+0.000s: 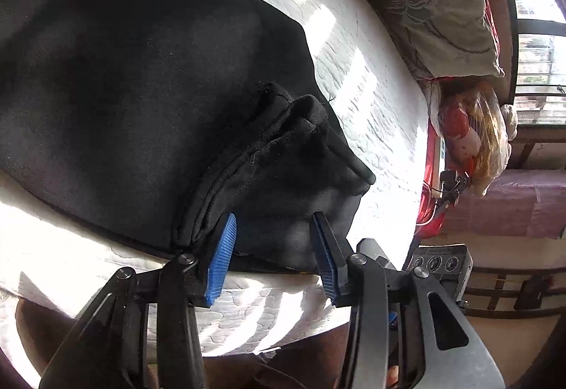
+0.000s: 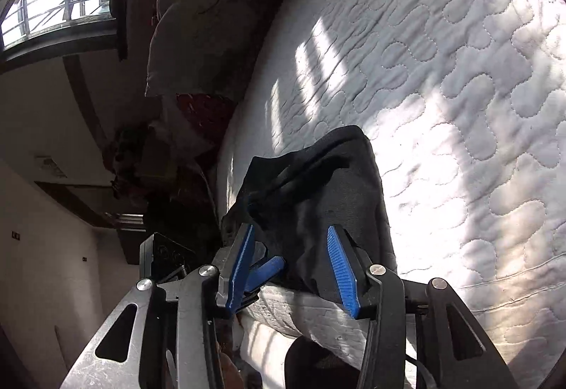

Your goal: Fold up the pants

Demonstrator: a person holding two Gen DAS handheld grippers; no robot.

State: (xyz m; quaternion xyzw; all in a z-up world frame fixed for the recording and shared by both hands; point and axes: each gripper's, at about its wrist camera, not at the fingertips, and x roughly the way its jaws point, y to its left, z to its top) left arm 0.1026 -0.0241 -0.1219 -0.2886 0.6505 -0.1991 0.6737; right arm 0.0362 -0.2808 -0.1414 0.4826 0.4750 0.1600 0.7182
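Black pants [image 1: 141, 70] lie folded on a white quilted mattress [image 1: 371, 46], reaching its near edge. My left gripper [image 1: 274, 215] stands open over that end. Bunched hems lie just beyond its blue pads [image 1: 223, 258], and nothing is pinched. In the right wrist view the same end of the pants [image 2: 318, 176] rises as a dark bunch on the mattress [image 2: 460, 106] edge. My right gripper [image 2: 290, 228] is open around it, with cloth between the fingers and a gap at the pads. A blue pad of the left gripper [image 2: 267, 270] shows just behind the right gripper's left finger.
A floral pillow [image 1: 424, 0] and a bag with a stuffed toy [image 1: 470, 134] sit at the bed's far end under a barred window [image 1: 537, 35]. A black appliance with dials [image 1: 442, 265] stands on the floor beside the bed. Bare mattress stretches to the right in the right wrist view.
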